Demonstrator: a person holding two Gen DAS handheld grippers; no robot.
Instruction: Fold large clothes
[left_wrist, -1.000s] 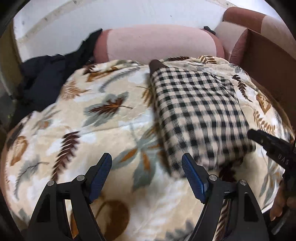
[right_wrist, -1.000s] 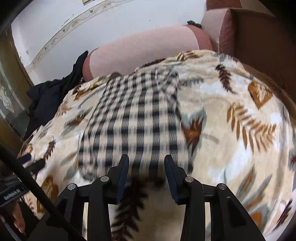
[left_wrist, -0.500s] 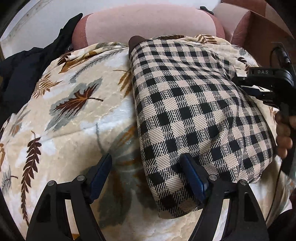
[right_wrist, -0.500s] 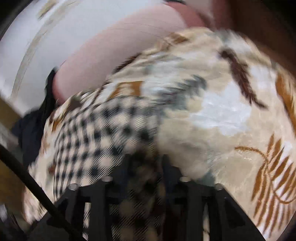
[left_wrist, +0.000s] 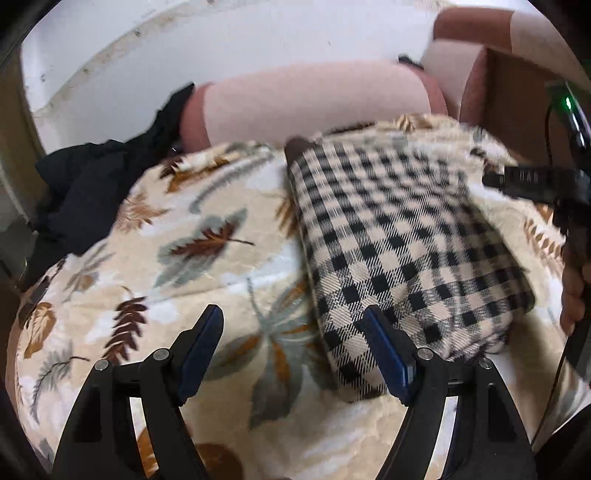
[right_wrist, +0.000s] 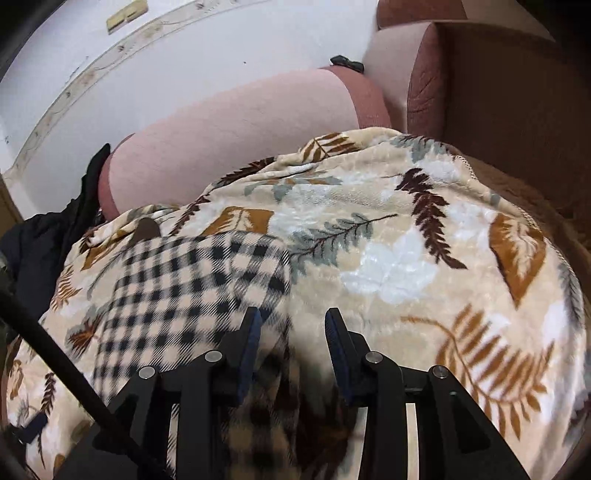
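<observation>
We see the folded shirt (left_wrist: 399, 251) right of centre on the blanket (left_wrist: 177, 266), both grippers, left (left_wrist: 295, 350) and right (right_wrist: 291, 343), spread empty at its edges, seemingly to tidy the fold.

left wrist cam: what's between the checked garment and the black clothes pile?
Only the leaf-print blanket, bare across that stretch between the folded checked garment and the black clothes pile. The left wrist view shows it.
</observation>
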